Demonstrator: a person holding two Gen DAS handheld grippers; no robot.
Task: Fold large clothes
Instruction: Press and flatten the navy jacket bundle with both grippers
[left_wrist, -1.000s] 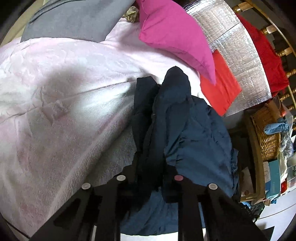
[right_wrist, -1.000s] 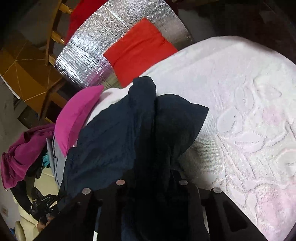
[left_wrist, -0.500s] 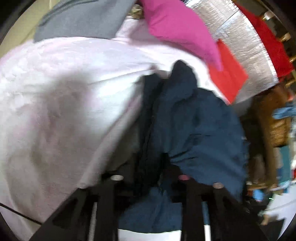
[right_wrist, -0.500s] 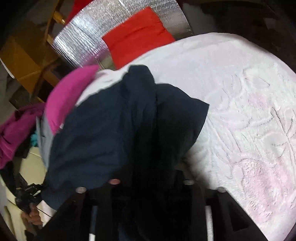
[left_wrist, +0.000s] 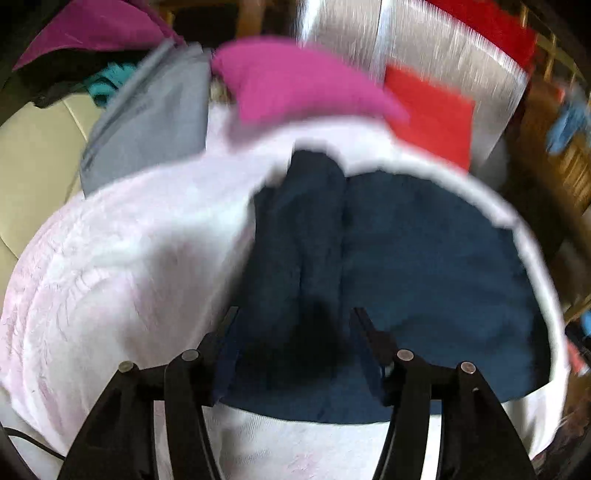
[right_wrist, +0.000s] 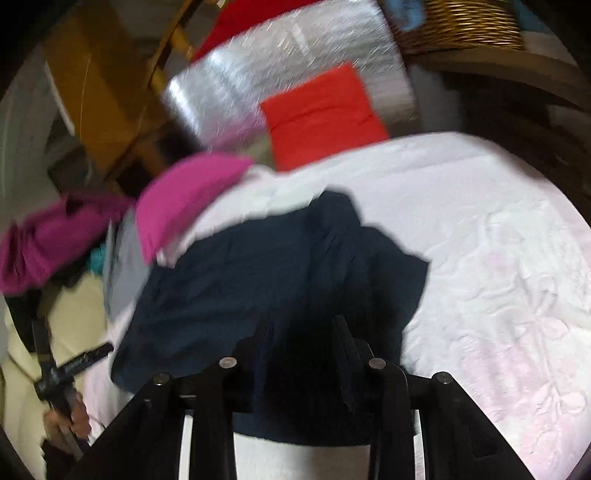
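Closest to me, the left gripper (left_wrist: 295, 321) has its two black fingers spread wide apart, and the dark navy garment (left_wrist: 406, 266) lies between and under them without being pinched. The right gripper (right_wrist: 303, 328) looks much the same from its own camera: its fingers stand apart with navy cloth bunched in the gap, and whether either pad actually touches the fabric I cannot tell, since the frame is smeared with motion. The navy garment (right_wrist: 280, 288) rests flat on the pale pink textured blanket (left_wrist: 110, 280), one thick fold running lengthwise up its middle and a broader panel spread out to one side. The blanket (right_wrist: 498, 258) shows raised floral patterning around the garment. At the lower left edge of the right wrist view, a hand (right_wrist: 70, 417) grips the handle of the left gripper. Just beyond the garment's far end sits a magenta cushion (left_wrist: 303, 85), touching the blanket's edge, with a grey folded cloth (left_wrist: 155, 114) beside it. Behind those, a red cloth (right_wrist: 321, 114) lies on a silver foil mat (right_wrist: 280, 62). Further off, a magenta piece of clothing (right_wrist: 48, 240) is heaped beside a cream-coloured seat, and a woven basket (right_wrist: 469, 18) stands on a wooden shelf at the back.
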